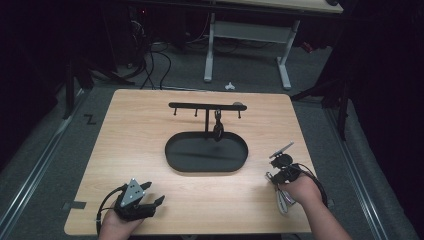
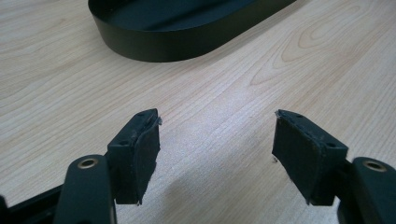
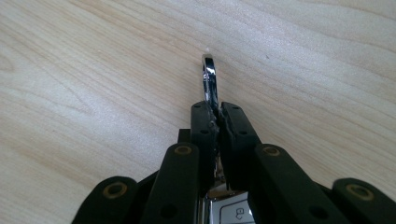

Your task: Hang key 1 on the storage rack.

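Note:
My right gripper (image 3: pixel 218 114) is shut on a shiny metal ring (image 3: pixel 209 79) that sticks out past its tips, just above the wooden table. A key fob (image 3: pixel 233 212) with a button shows below the jaws. In the high view this gripper (image 1: pixel 278 171) is near the table's right edge, right of the black oval tray (image 1: pixel 175 157). My left gripper (image 2: pixel 217 135) is open with nothing between its pads (image 2: pixel 140 149). It rests low over the table's front left (image 1: pixel 152 194). A black hook rack (image 1: pixel 205 106) stands in the tray, with a dark object (image 1: pixel 218 130) hanging from one hook.
The tray's wall (image 2: pixel 154 46) lies a short way ahead of my left gripper. Beyond the table's far edge stand a white desk frame (image 1: pixel 210 50) and cables on the grey floor. Bare wood spans the table's front between the two hands.

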